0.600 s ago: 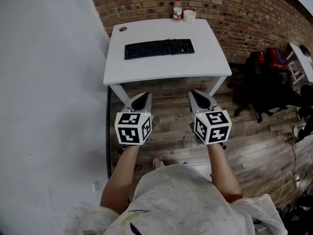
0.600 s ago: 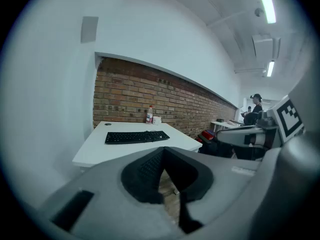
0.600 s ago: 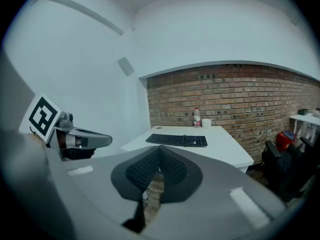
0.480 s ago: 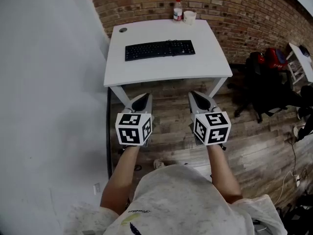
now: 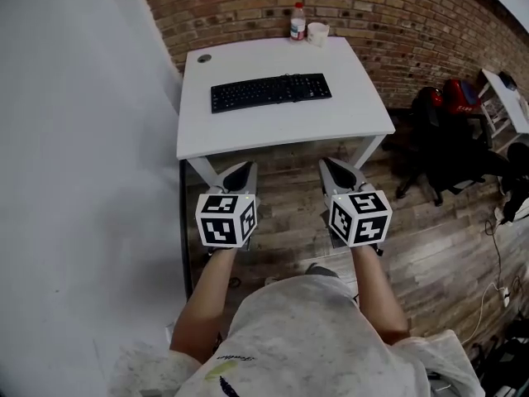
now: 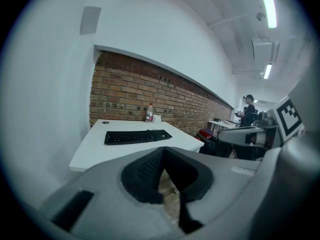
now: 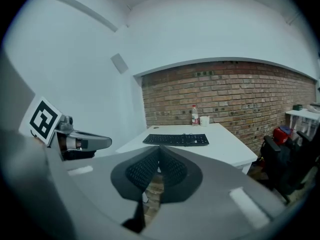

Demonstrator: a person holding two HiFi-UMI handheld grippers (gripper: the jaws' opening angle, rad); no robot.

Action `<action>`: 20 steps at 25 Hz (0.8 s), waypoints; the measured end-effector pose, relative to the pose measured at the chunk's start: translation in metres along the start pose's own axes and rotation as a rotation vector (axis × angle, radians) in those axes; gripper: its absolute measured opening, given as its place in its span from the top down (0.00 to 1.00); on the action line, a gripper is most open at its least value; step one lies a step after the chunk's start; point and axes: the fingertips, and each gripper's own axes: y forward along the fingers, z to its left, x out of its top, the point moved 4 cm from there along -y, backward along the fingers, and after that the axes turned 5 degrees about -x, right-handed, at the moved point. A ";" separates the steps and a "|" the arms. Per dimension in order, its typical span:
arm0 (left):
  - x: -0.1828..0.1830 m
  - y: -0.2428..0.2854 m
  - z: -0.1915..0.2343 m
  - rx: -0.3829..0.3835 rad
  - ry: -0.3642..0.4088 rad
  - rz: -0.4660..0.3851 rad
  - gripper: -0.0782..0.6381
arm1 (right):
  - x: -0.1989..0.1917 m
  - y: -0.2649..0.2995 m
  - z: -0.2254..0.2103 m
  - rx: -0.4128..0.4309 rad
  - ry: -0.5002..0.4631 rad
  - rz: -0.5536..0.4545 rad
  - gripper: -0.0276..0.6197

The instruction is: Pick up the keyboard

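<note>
A black keyboard [image 5: 270, 92] lies flat across the middle of a white table [image 5: 223, 131], also seen as the keyboard [image 6: 137, 136] in the left gripper view and the keyboard [image 7: 176, 140] in the right gripper view. Both grippers hang in front of the table's near edge, well short of the keyboard. My left gripper [image 5: 235, 172] is shut with nothing in it. My right gripper [image 5: 334, 169] is shut and empty too, level with the left one.
A bottle [image 5: 297, 20] and a white cup [image 5: 317, 31] stand at the table's far edge by the brick wall. A small dark disc [image 5: 203, 58] sits at the far left corner. Dark chairs and red items [image 5: 450, 114] crowd the floor to the right. A white wall runs along the left.
The table and keyboard have slid slightly up and away in the head view as the view shifted. Both grippers stay shut and keep their places.
</note>
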 end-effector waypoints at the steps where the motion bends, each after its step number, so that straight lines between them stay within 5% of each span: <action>1: 0.000 0.004 0.002 -0.003 0.000 0.000 0.90 | 0.000 0.004 -0.001 -0.002 0.001 -0.001 0.94; 20: 0.034 0.122 0.071 0.110 -0.058 0.038 0.90 | 0.026 0.136 -0.087 0.049 0.002 0.049 0.94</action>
